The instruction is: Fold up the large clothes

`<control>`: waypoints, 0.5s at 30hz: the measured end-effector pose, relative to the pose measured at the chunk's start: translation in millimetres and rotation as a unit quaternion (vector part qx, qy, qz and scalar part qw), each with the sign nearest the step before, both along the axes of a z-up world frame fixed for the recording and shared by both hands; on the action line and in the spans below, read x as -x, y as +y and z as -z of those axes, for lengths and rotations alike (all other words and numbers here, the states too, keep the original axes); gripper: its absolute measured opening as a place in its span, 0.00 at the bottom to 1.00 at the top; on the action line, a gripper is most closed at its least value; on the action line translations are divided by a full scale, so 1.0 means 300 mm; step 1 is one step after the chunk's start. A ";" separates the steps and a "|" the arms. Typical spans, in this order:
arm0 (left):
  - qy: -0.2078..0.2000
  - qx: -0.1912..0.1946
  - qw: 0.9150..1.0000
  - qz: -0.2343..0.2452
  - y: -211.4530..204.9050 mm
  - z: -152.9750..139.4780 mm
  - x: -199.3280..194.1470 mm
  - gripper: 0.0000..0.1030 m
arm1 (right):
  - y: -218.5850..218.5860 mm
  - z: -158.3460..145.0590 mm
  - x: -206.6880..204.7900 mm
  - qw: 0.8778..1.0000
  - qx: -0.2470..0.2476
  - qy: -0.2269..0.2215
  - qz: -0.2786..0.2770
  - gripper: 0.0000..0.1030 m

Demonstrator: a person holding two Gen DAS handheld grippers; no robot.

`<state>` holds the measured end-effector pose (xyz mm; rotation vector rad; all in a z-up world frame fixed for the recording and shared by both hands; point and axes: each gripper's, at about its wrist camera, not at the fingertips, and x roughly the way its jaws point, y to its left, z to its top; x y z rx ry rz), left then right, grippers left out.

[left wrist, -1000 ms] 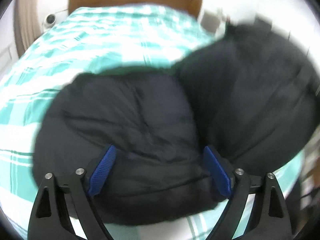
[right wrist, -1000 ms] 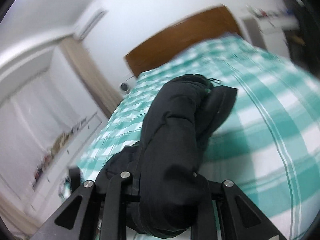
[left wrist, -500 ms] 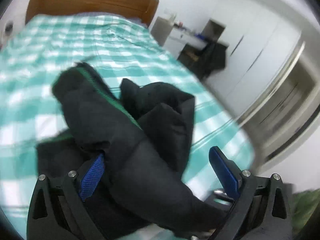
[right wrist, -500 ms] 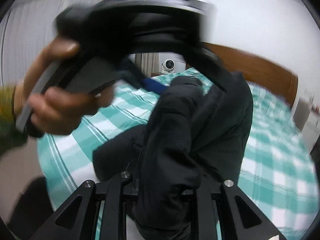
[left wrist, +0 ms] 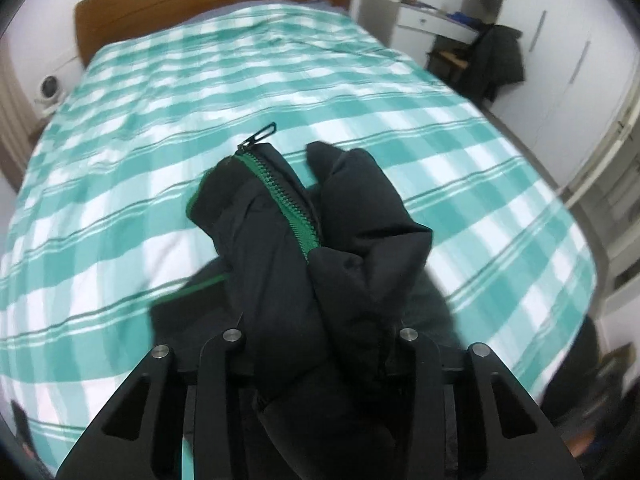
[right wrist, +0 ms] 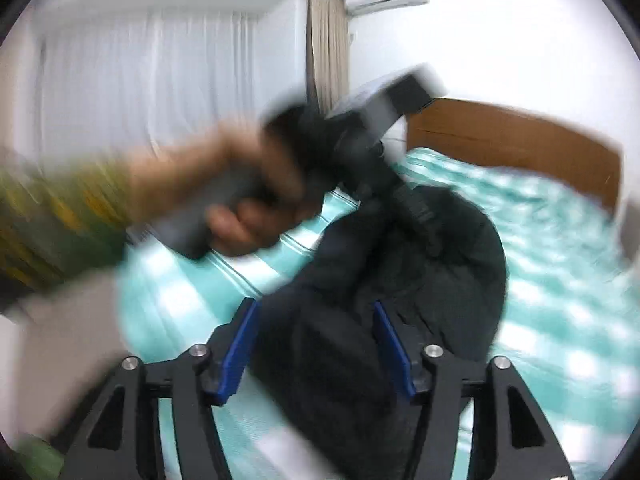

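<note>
The black jacket (left wrist: 320,264) (green zip showing) is bunched above the checked bed (left wrist: 120,160); it is clamped by the left gripper (left wrist: 320,344), whose jaws have just closed; the right gripper (right wrist: 316,344) has just opened, its blue pads (right wrist: 240,352) standing beside the cloth between them.
</note>
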<state>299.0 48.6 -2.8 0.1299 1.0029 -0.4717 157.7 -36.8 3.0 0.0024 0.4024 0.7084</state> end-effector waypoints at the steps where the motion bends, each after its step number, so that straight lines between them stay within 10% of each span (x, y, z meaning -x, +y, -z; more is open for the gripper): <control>1: 0.008 0.002 1.000 -0.012 0.051 0.021 -0.013 0.37 | -0.023 -0.012 -0.009 1.000 -0.018 0.005 0.006 0.59; 3: 0.026 0.014 0.999 -0.037 0.165 0.068 -0.032 0.38 | -0.046 -0.016 -0.061 0.999 -0.029 0.017 0.033 0.57; 6: 0.035 0.021 0.997 -0.060 0.246 0.109 -0.043 0.39 | 0.039 0.042 -0.158 0.999 0.007 0.032 0.025 0.28; 15: 0.085 0.050 0.988 -0.120 0.437 0.275 -0.072 0.45 | 0.422 0.376 -0.359 0.987 0.064 0.142 -0.039 0.24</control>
